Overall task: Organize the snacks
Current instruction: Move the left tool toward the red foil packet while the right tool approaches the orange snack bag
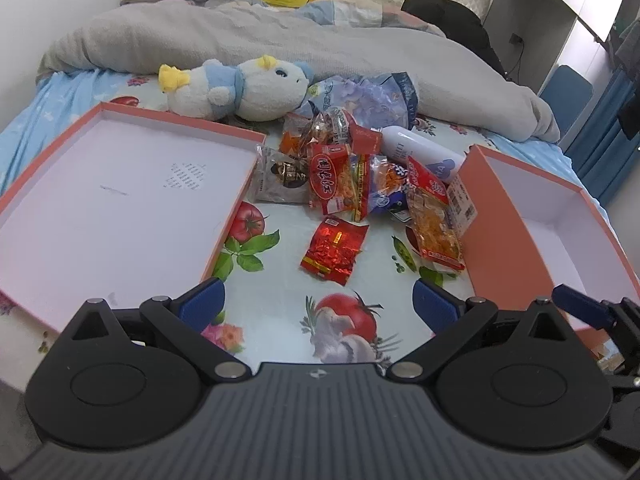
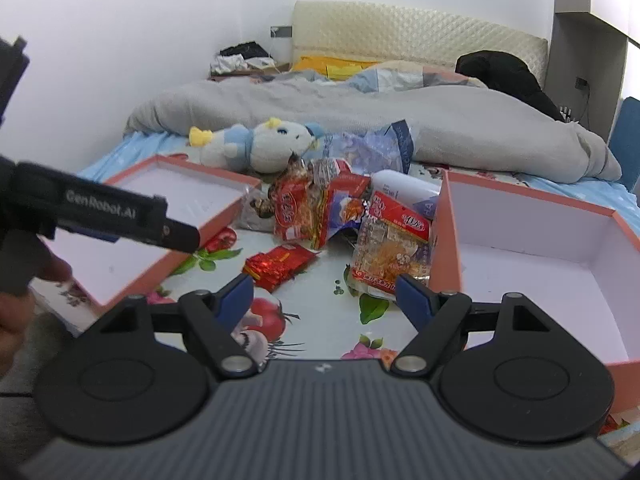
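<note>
In the left wrist view, the left tongs (image 1: 318, 300) are seen spread wide at the lower centre, with nothing held. In the right wrist view, the right tongs (image 2: 325, 294) are likewise parted wide and empty. The snack packets (image 1: 360, 184) are piled at mid-frame on the bed (image 1: 280, 300), between the shallow box (image 1: 120, 200) at left and the deeper box (image 1: 560, 232) at right. A red packet (image 1: 334, 250) is seen lying apart, nearest the tongs.
</note>
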